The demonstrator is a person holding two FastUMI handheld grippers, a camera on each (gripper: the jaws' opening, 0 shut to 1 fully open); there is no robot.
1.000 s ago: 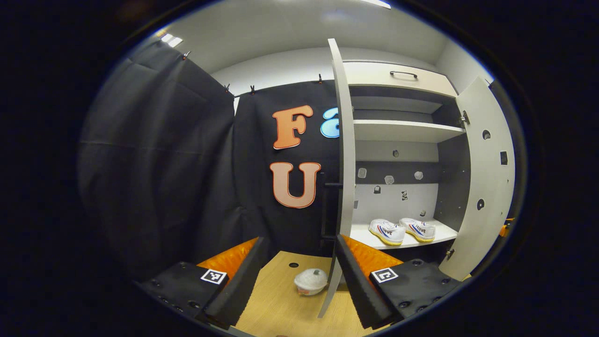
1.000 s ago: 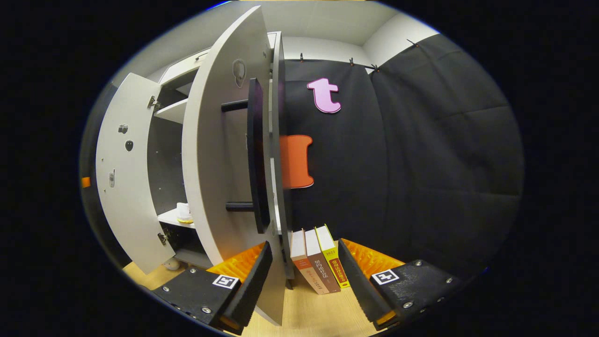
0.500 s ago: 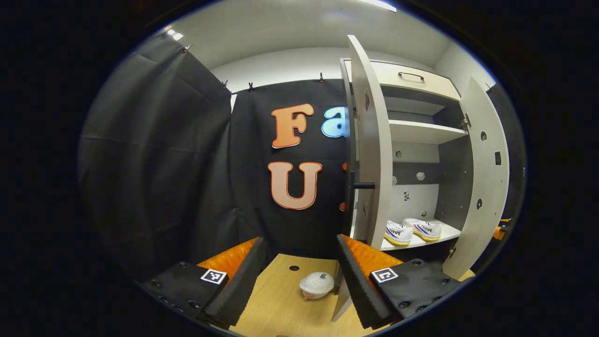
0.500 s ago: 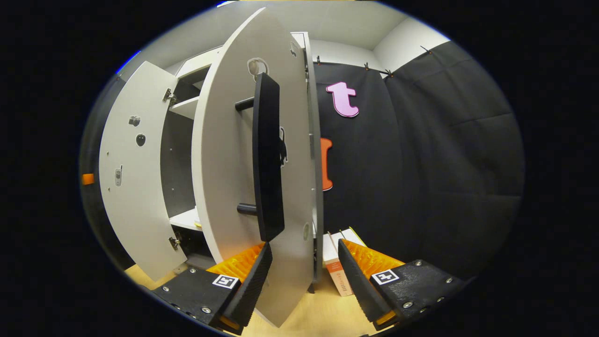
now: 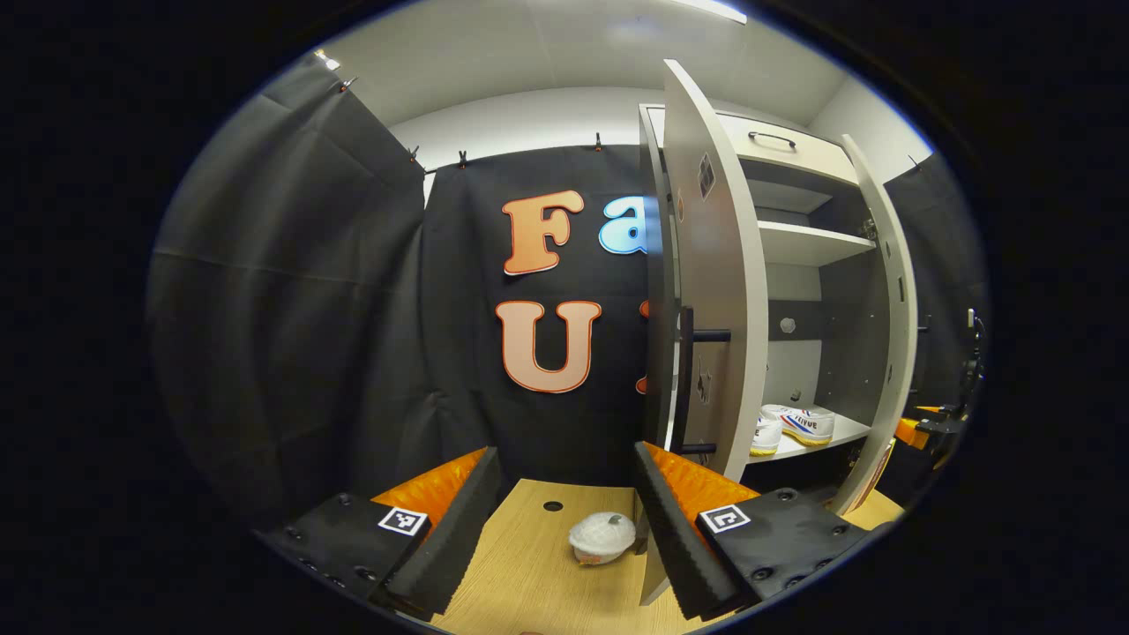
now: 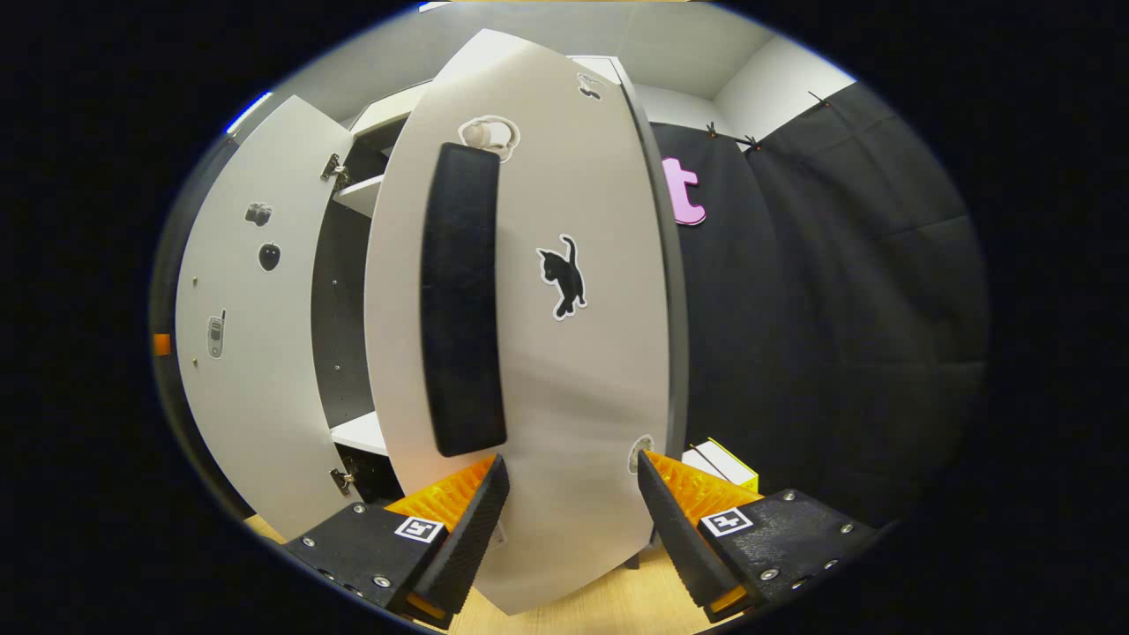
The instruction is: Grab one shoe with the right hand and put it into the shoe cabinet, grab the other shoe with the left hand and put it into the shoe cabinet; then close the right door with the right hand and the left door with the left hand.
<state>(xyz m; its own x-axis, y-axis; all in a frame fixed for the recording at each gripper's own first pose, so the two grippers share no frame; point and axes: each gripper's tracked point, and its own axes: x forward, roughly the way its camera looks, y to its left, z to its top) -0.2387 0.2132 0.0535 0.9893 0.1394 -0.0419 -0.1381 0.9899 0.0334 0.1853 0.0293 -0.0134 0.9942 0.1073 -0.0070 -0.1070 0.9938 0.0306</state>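
With both shoes (image 5: 794, 425) on the cabinet's bottom shelf (image 5: 816, 441), door-closing is the step in hand.
Right door (image 6: 564, 353) partly shut, right gripper (image 6: 571, 520) fingers open against it; left gripper (image 5: 564, 520) open, beside left door (image 5: 719, 309). Next: finish pushing right door home.

The shoe cabinet (image 5: 798, 154) is pale grey-white outside, with darker grey inner walls and light shelves. Its right door (image 6: 564, 370) is the same pale grey, carries a long black handle (image 6: 461, 300), and bears a black cat sticker (image 6: 563, 276). The left door (image 5: 719, 291) is pale grey too, with a black bar handle (image 5: 686, 379). On the low shelf sit white shoes (image 5: 798, 424) with red and blue stripes and yellowish soles. The floor (image 5: 529, 573) is light wood grain, and a small white round object (image 5: 601, 536) with a reddish base lies on it.
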